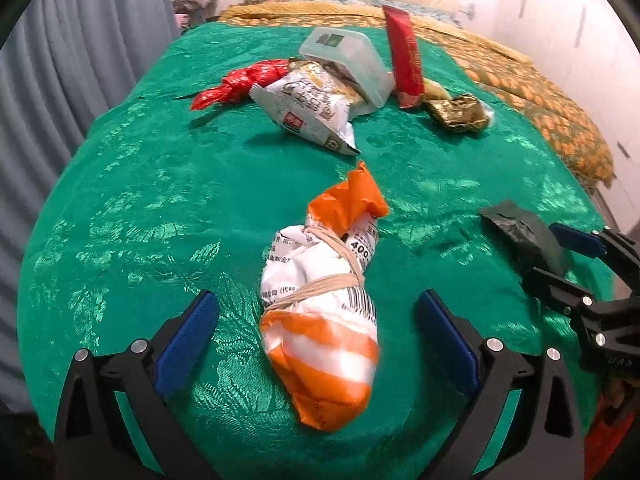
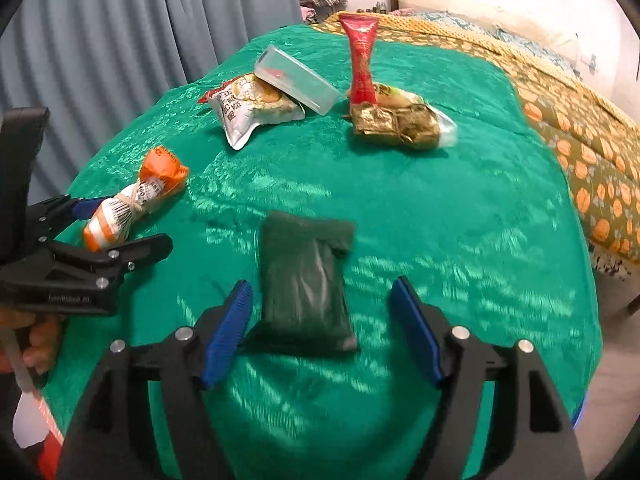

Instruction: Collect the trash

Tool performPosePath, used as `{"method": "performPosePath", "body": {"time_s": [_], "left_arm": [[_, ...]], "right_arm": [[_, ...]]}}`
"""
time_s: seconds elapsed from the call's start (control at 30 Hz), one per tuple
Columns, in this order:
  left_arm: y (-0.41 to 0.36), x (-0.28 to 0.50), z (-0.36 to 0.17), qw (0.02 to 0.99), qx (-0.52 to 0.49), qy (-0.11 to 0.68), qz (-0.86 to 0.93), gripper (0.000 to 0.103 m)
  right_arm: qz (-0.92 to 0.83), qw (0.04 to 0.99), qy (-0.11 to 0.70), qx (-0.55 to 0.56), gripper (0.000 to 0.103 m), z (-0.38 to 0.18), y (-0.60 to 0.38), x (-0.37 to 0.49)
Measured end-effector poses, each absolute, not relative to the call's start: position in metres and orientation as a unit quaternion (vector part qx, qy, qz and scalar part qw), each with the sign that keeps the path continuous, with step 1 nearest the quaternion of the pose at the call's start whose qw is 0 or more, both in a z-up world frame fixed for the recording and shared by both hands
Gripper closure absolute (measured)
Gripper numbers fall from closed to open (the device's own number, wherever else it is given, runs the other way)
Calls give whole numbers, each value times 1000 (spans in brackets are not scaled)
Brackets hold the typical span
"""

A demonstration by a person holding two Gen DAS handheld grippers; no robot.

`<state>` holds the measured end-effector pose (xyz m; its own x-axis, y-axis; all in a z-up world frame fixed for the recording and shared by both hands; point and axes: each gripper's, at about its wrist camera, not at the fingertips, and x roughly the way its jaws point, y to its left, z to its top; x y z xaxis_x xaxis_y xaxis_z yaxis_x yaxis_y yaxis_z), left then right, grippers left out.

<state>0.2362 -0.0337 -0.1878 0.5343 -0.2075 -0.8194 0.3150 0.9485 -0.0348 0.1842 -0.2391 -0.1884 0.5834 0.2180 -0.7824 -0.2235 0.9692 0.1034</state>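
Observation:
An orange and white wrapper tied with a rubber band [image 1: 324, 304] lies on the green cloth between the open fingers of my left gripper [image 1: 316, 312]. It also shows in the right wrist view [image 2: 132, 204]. A dark green packet [image 2: 306, 280] lies between the open fingers of my right gripper [image 2: 320, 300]; it also shows in the left wrist view [image 1: 524, 236]. Farther back lie a white snack bag [image 1: 308, 108], a red twisted wrapper [image 1: 244, 84], a clear plastic box [image 1: 348, 60], an upright red packet [image 1: 404, 56] and a gold wrapper [image 1: 456, 114].
The green cloth [image 2: 460, 220] covers a table. An orange patterned bedspread [image 2: 580, 140] lies behind and to the right. Grey curtains [image 2: 120, 32] hang on the left. The table edge drops off at the right [image 2: 596, 320].

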Motion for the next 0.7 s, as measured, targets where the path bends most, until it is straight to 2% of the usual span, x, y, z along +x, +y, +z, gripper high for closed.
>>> {"method": "performPosePath", "body": {"time_s": [0.23, 0.47, 0.6, 0.7], "left_arm": [[3, 217, -177, 869, 11, 448, -209, 6], [-24, 218, -169, 868, 81, 443, -210, 6], [-23, 228, -173, 863, 62, 459, -200, 13], [-19, 230, -173, 862, 51, 467, -192, 22]], "right_arm": [[132, 883, 451, 5, 28, -185, -249, 166], [162, 870, 464, -48, 27, -172, -230, 190], [197, 849, 484, -73, 28, -171, -218, 210], [196, 832, 513, -73, 39, -178, -217, 223]]}}
